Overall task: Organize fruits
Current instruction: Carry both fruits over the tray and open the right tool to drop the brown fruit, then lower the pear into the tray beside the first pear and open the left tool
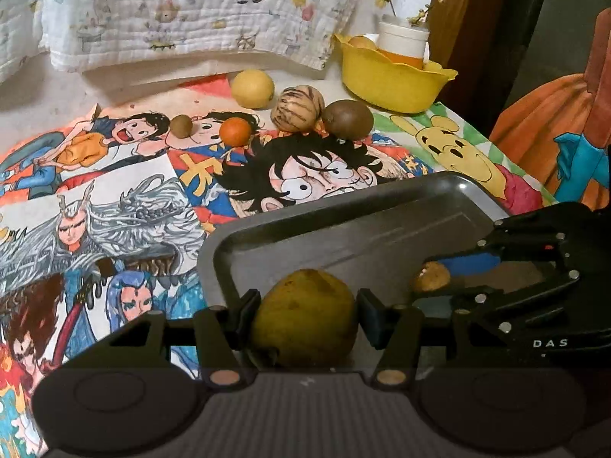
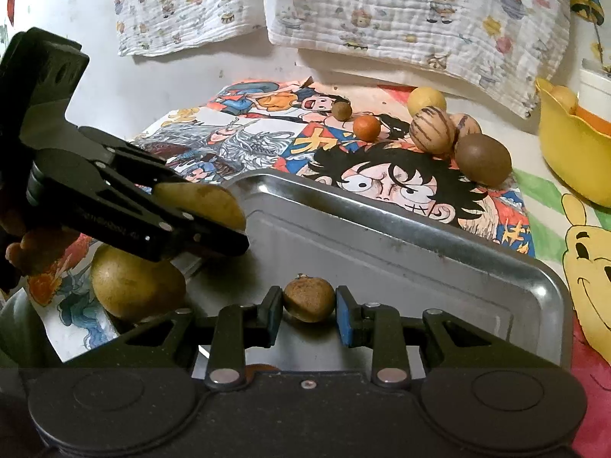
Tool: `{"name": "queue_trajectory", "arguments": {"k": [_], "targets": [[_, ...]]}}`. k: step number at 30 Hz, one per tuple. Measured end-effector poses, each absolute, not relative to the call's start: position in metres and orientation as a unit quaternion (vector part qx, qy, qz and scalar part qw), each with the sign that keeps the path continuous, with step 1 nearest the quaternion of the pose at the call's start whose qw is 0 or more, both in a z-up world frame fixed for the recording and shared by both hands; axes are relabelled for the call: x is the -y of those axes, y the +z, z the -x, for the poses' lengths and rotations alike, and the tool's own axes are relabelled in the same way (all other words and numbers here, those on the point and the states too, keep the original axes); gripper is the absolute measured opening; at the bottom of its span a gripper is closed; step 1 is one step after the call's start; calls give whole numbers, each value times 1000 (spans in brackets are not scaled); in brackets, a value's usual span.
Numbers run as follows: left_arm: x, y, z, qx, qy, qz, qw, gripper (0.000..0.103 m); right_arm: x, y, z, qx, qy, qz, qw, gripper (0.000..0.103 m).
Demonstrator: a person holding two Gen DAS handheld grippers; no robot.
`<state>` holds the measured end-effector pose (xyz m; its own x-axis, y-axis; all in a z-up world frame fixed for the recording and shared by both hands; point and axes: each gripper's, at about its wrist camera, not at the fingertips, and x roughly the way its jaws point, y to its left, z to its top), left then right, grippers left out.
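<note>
1. Yellow-green skin marks the pear (image 1: pixel 305 316) clamped between the pads of the left gripper (image 1: pixel 307 315), whose jaws stand partly apart and press on its two sides. From the right wrist view the same pear (image 2: pixel 202 200) hangs at the near left corner of the metal tray (image 2: pixel 420 225), above its edge.

2. A second pear-like fruit (image 2: pixel 133 288) lies on the paper just beside that corner, under the left gripper (image 2: pixel 229 229).

3. Further right, the right gripper (image 2: pixel 309 303) is closed nearly as tight as it goes on a small brown fruit (image 2: pixel 308 299), held over the tray floor (image 1: pixel 343 229); whether the fruit touches the metal I cannot tell.

4. My reading: this is the delivery step, both hands bringing fruit to the tray. The next move would call for lowering each piece onto the metal and easing the jaws apart, the two kept clear of each other.

5. Still waiting beyond the tray: a little brown fruit (image 1: pixel 180 126), an orange one (image 1: pixel 235 132), a yellow one (image 1: pixel 252 88), a striped one (image 1: pixel 297 108) and a kiwi (image 1: pixel 347 119), the last two touching.

6. Cartoon drawings (image 1: pixel 114 206) cover the table; a yellow bowl (image 1: pixel 393 80) sits at its far right, a printed white cloth (image 1: pixel 191 11) hangs behind, and an orange garment (image 1: pixel 542 122) shows at right.
</note>
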<state>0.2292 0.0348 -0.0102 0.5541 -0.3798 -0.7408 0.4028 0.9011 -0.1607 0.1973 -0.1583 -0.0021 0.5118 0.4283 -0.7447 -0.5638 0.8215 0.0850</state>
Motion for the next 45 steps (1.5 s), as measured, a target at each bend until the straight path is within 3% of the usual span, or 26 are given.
{"name": "queue_trajectory", "arguments": {"k": [8,12,20,27,45], "targets": [[-36,-7,-226,-421,-208,-6,883,62,161,-1,-195,-404,282,69,867,36],[-36,1,-220,-409,-192,-3,892,74,167,0,-193,-406,278,42,870,56],[-30,14,-192,-374,-167,-16,912,96,174,9,-180,-391,283,16,876,80],[-28,23,-159,-344,-154,-40,926,101,176,19,-157,-371,301,33,878,99],[-39,17,-85,-309,-166,-117,929,102,186,27,-112,-364,278,123,880,102]]}}
